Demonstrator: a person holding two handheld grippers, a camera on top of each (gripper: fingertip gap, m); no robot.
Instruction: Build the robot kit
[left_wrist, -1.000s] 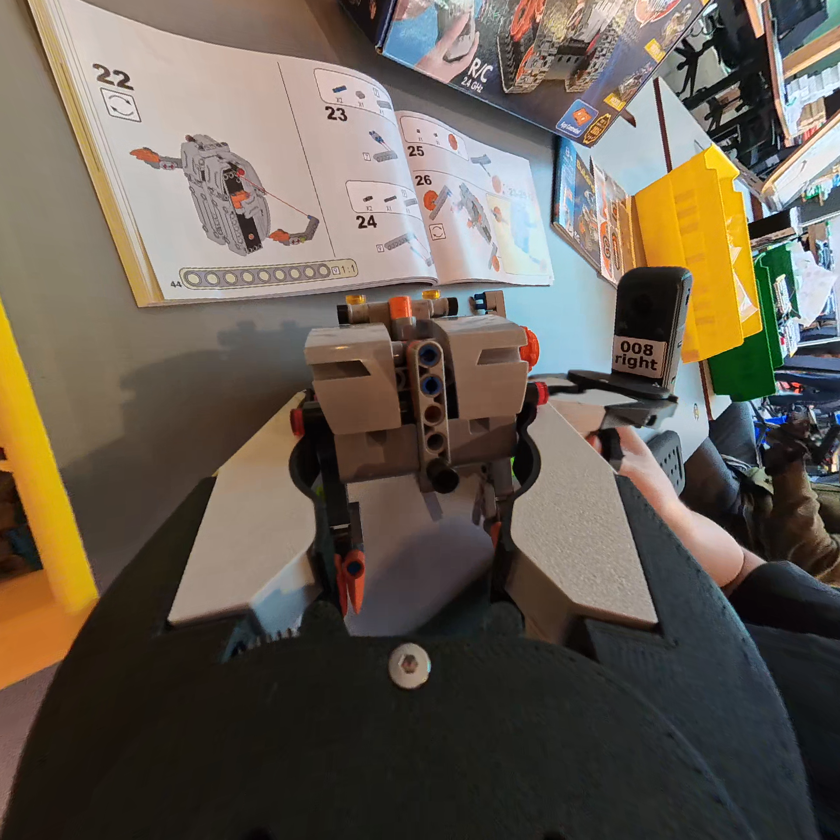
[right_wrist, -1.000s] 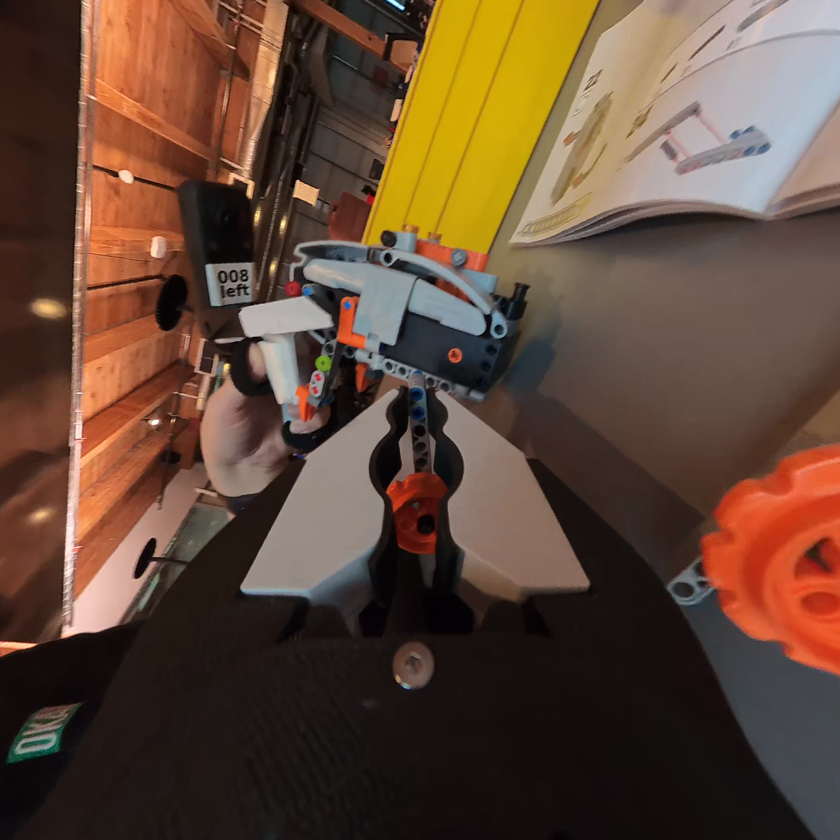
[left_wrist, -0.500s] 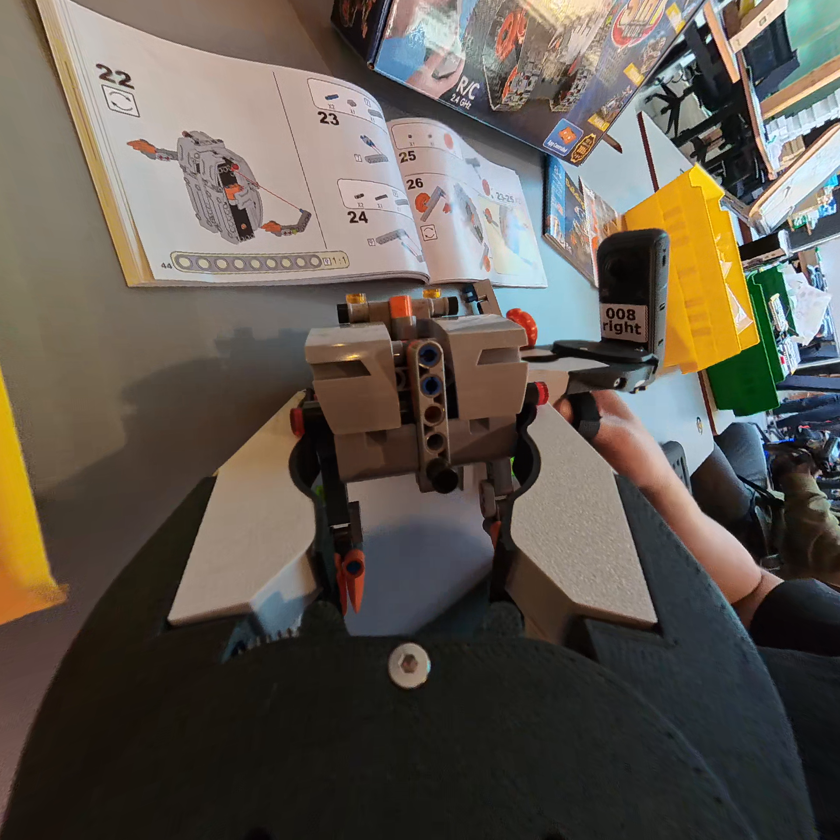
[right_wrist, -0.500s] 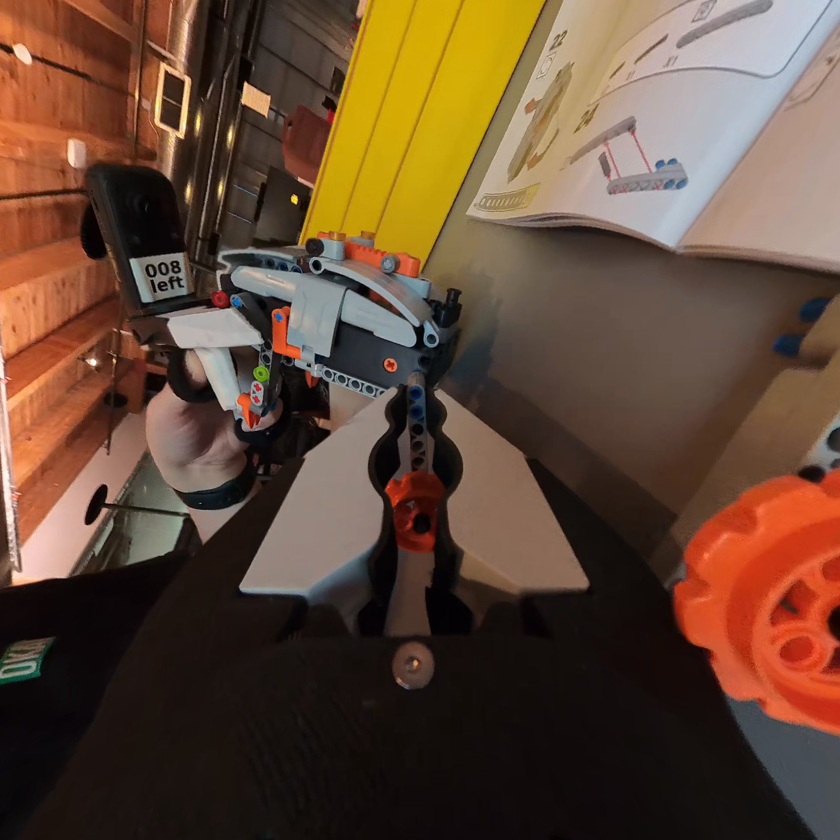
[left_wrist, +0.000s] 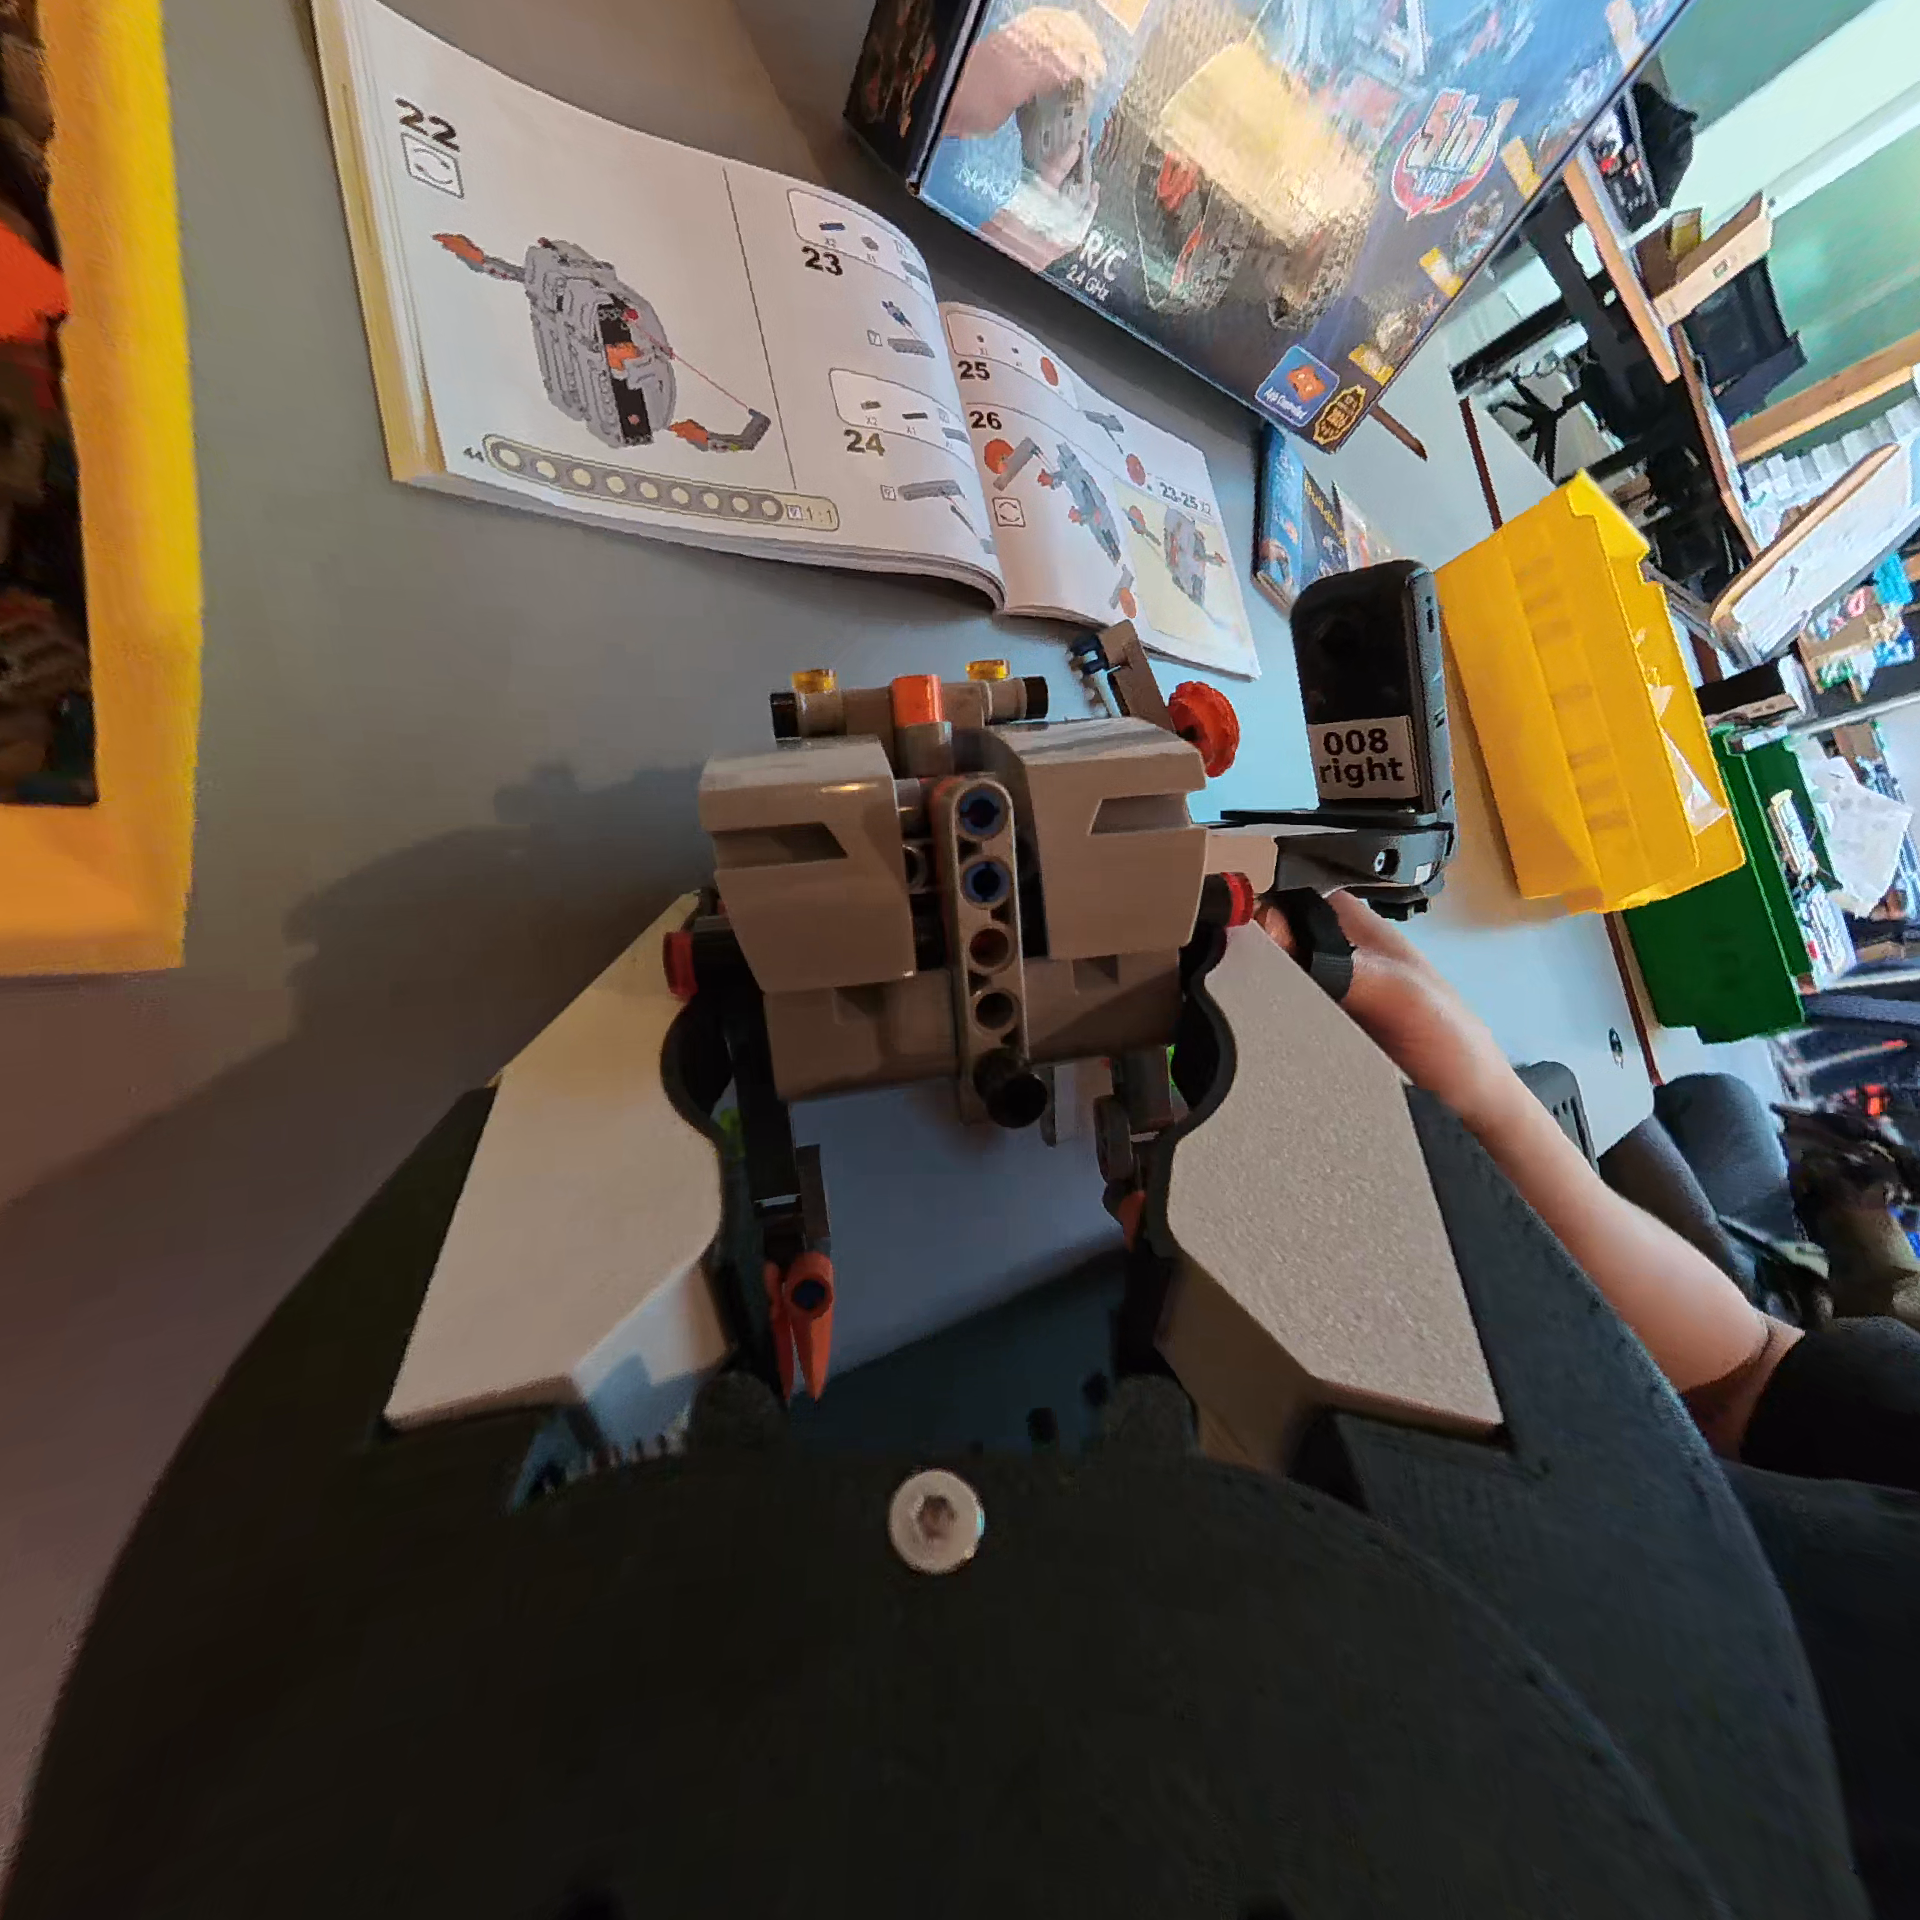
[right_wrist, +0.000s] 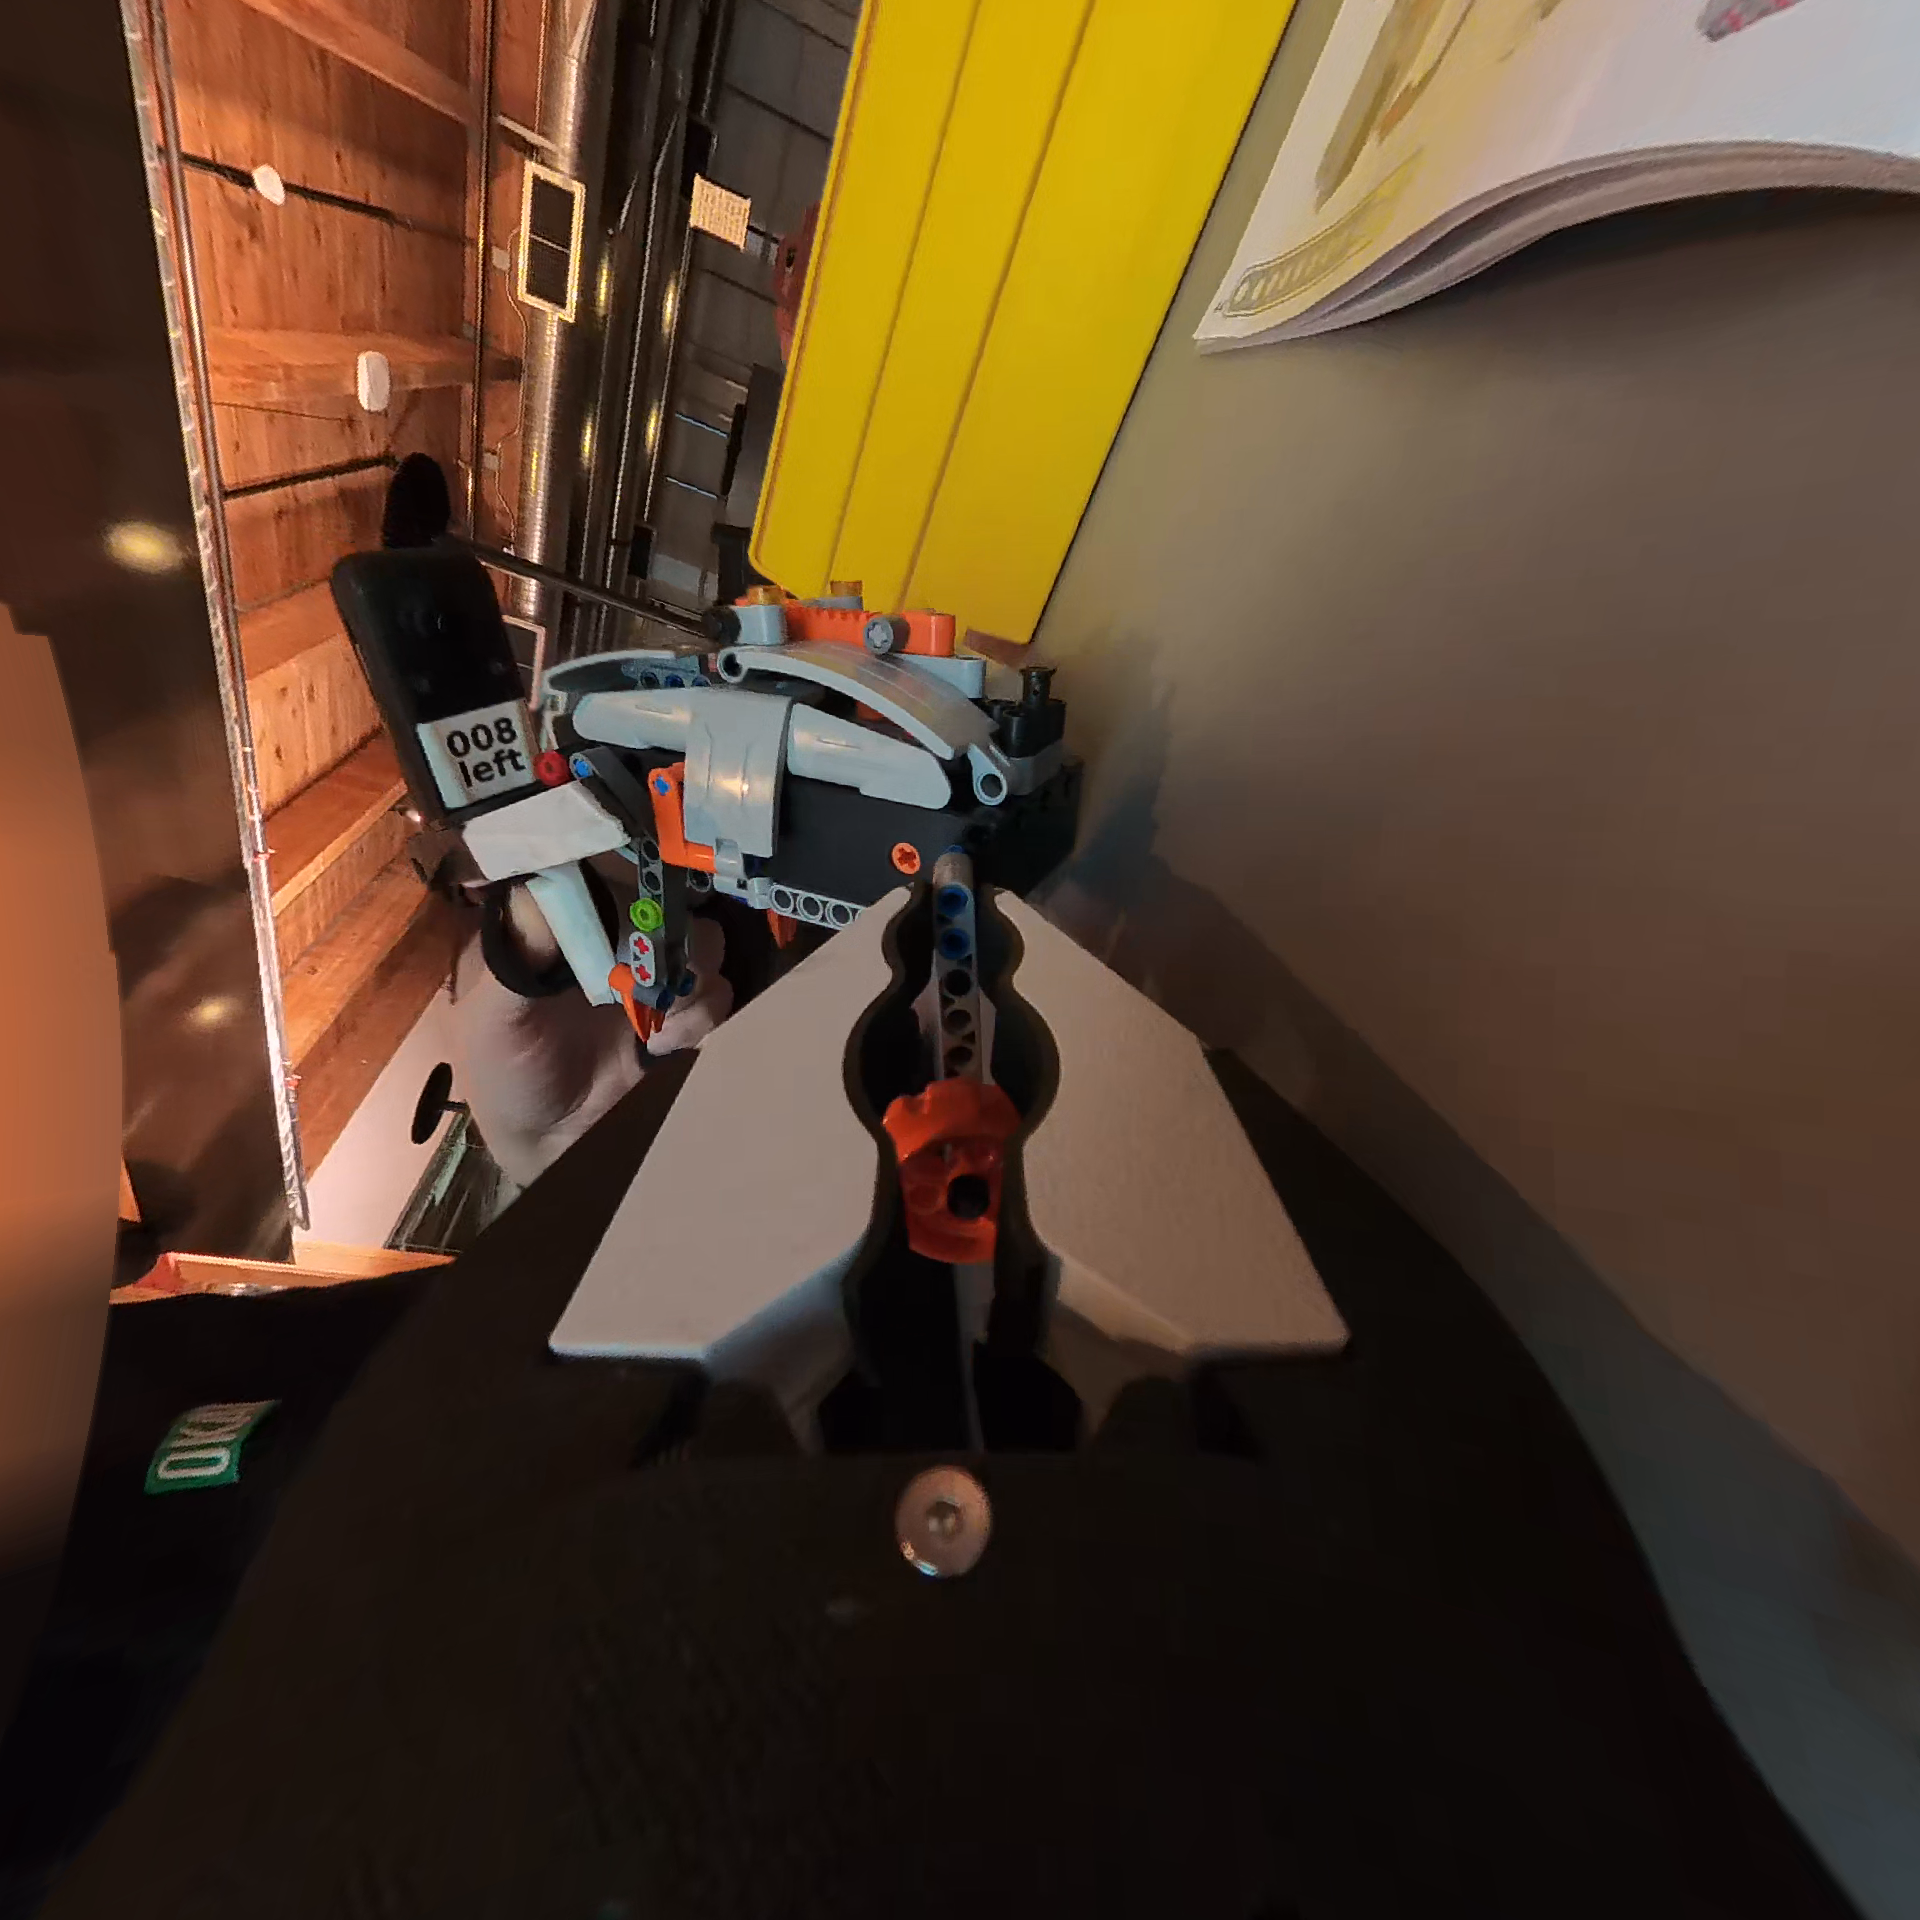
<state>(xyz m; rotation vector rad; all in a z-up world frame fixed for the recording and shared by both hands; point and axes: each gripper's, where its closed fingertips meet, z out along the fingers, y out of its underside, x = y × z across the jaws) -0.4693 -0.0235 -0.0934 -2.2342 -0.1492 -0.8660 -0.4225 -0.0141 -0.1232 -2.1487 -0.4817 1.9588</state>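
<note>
Grey desk (left_wrist: 343, 665) fills the space beyond both claws, with an open instruction booklet (left_wrist: 727, 343) lying ahead of the left claw (left_wrist: 940, 1039) and a printed toy box (left_wrist: 1195, 187) farther off past it. Yellow bin (left_wrist: 1569, 707) and green bin (left_wrist: 1714, 935) sit off to that claw's right.

That left claw is clamped on a grey brick model (left_wrist: 945, 862), its pale fingers (left_wrist: 582, 1174) pressed against the model's two sides, with orange-tipped legs hanging down between them.

In the right wrist view, the right claw (right_wrist: 951, 997) is closed on a thin grey holed beam (right_wrist: 956, 977) carrying an orange knob (right_wrist: 948, 1169) near its base. The beam's far tip meets the dark underside of the model (right_wrist: 831, 769), straight ahead of the claw. A yellow panel (right_wrist: 997, 312) stands beyond the model, and wooden walls (right_wrist: 312, 312) rise to the left.
</note>
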